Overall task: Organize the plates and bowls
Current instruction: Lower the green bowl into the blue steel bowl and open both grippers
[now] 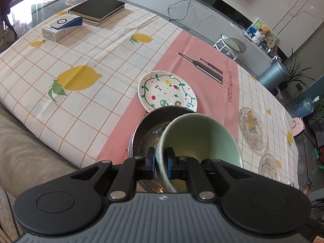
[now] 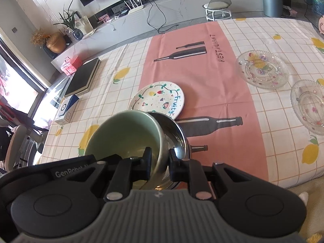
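Now, step in hand: nesting the green ceramic bowl [image 1: 200,135] into the steel bowl [image 1: 147,129]; it sits tilted inside, not yet settled flat.
Left gripper [image 1: 161,162]: fingers pinch the green bowl's rim, one inside, one outside.
Right gripper [image 2: 161,159]: fingers straddle the opposite rim, slightly spread; the pads look just off the wall.
Where: both bowls are on the pink runner [image 2: 212,93] at the near edge of the desk, just in front of the fruit-painted plate [image 2: 157,100].
Still apart: two glass plates [image 2: 262,69] to the right.
Next move, as I judge: let the bowl drop level, then free both grippers without tipping the stack.
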`<state>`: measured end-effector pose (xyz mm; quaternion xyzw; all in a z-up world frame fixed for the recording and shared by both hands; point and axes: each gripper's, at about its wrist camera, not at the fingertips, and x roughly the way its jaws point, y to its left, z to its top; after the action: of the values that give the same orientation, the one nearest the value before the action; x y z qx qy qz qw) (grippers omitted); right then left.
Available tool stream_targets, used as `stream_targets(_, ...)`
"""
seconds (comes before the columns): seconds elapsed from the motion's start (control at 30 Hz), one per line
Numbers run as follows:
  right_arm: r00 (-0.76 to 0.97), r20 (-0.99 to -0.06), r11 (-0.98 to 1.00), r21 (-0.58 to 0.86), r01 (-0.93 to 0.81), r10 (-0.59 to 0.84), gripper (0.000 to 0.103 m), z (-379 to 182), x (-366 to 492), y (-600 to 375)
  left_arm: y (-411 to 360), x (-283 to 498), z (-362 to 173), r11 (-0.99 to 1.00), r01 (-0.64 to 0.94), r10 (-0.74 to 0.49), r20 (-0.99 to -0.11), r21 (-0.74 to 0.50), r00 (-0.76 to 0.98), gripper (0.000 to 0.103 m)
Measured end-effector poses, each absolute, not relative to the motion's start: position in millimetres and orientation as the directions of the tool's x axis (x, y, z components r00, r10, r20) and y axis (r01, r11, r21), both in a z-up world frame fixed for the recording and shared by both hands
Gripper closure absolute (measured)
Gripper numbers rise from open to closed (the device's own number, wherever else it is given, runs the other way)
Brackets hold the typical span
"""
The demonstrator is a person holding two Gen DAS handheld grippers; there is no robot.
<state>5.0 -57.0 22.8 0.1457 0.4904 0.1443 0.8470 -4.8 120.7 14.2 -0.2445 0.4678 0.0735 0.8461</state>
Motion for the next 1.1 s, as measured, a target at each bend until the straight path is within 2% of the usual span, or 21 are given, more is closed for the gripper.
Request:
stream_targets(0.5,0.443,-0.794,0.901,0.426,-0.085,0.417,0.090,-9,20,-55,125,4,-6,0.881,-0.347,-0.112,-0.853,-0.323,0.509,0.088)
stream_targets(0.73,0.476,-0.797,0.923,0.374,-0.095,0.372,0.091,-8,21,-53,128,2,-1,0.904,-0.275,-0.152,-0.846,-0.329,0.512,0.067)
stream_targets(0.83,0.470,-0.799,0.921,0.379,-0.092,0.376,0.091,-11,23,-54,136,-2,5,0.884,-0.278,-0.184,-0.826,-0.377,0.532,0.057)
stream_targets(1.03,0.468,-0.805,0.928,0.354,-0.113,0.364,0.091,-12,23,-45,148,-5,6,0.853,-0.289,-0.221,-0.802,-0.435,0.555,0.055)
stream_targets(1.1,0.474,-0.810,0.937,0.326,-0.124,0.345,0.090,-12,23,-41,150,-6,10,0.853,-0.249,-0.254,-0.781,-0.459,0.571,0.051)
